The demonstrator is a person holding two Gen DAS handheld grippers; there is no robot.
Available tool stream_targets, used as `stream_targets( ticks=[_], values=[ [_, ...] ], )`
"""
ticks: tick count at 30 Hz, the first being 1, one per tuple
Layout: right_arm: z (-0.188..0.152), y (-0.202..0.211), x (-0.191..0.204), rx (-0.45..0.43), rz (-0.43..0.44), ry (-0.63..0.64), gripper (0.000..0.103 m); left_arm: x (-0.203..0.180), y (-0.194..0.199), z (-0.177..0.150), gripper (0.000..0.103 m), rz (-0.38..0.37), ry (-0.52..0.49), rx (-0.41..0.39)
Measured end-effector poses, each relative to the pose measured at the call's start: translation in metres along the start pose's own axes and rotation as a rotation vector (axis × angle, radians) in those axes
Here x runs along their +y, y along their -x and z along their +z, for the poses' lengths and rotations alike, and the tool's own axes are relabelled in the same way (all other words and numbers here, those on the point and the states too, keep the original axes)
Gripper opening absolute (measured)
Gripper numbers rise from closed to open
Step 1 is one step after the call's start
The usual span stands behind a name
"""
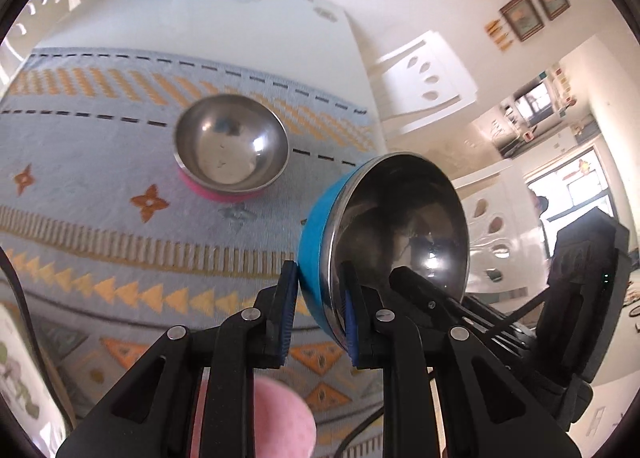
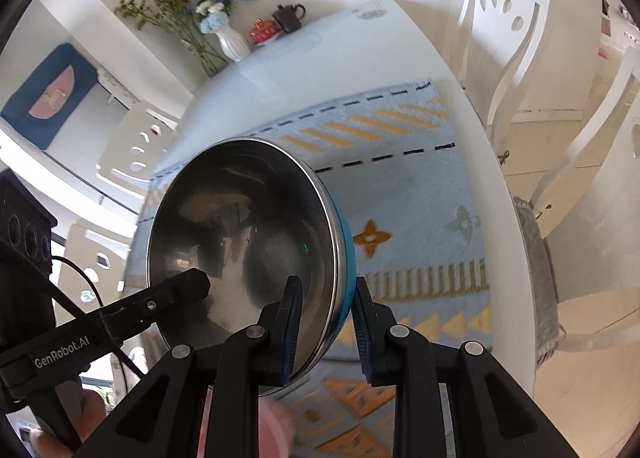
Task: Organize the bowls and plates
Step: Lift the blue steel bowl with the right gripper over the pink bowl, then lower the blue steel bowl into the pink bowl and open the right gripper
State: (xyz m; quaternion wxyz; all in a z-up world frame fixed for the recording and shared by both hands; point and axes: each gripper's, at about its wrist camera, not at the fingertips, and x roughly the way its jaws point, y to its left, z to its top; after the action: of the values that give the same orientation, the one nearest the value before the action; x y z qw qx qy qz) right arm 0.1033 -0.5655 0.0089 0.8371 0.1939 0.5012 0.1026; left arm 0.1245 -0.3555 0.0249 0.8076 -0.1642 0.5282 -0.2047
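Note:
A blue bowl [image 1: 400, 217] with a shiny steel inside hangs tilted above the patterned mat [image 1: 100, 217], held from two sides. My left gripper [image 1: 319, 278] is shut on its rim, one pad on the blue outside and one on the steel inside. In the right wrist view the blue bowl [image 2: 240, 217] fills the middle, and my right gripper [image 2: 328, 286] is shut on the opposite rim the same way. Each view shows a finger of the other gripper inside the bowl. A second steel bowl with a pink outside [image 1: 230, 149] sits upright on the mat, beyond and left of the lifted one.
The mat [image 2: 420, 197] covers the near part of a white table [image 1: 220, 13]. At the table's far end stand a white vase [image 2: 232, 41], a red tea set [image 2: 264, 31] and a brown teapot [image 2: 290, 15]. White chairs [image 2: 504, 37] stand along the table's right side.

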Motion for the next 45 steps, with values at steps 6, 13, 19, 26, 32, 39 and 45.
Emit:
stream_targets(
  ticks=[6, 13, 19, 26, 32, 39, 45],
  values=[
    [-0.031, 0.025, 0.038, 0.018, -0.007, -0.008, 0.024, 0.01, 0.051, -0.031, 0.019, -0.035, -0.023, -0.043],
    [-0.082, 0.036, 0.069, 0.081, 0.0, -0.06, 0.024, 0.033, 0.086, -0.071, 0.02, -0.071, -0.009, -0.062],
    [-0.116, 0.037, 0.079, 0.104, -0.024, -0.101, 0.024, 0.051, 0.092, -0.103, 0.02, -0.067, -0.01, -0.025],
    [-0.139, 0.036, 0.077, 0.121, -0.088, -0.12, 0.025, 0.059, 0.077, -0.134, 0.02, -0.074, -0.026, 0.041],
    [-0.153, 0.009, 0.068, 0.199, -0.15, -0.11, 0.026, 0.06, 0.057, -0.148, 0.02, -0.021, -0.059, 0.075],
    [-0.156, -0.014, 0.06, 0.244, -0.14, -0.13, 0.026, 0.076, 0.04, -0.146, 0.02, -0.01, -0.01, 0.116],
    [-0.152, -0.021, 0.061, 0.263, -0.164, -0.114, 0.026, 0.083, 0.029, -0.144, 0.02, -0.01, 0.019, 0.148]
  ],
)
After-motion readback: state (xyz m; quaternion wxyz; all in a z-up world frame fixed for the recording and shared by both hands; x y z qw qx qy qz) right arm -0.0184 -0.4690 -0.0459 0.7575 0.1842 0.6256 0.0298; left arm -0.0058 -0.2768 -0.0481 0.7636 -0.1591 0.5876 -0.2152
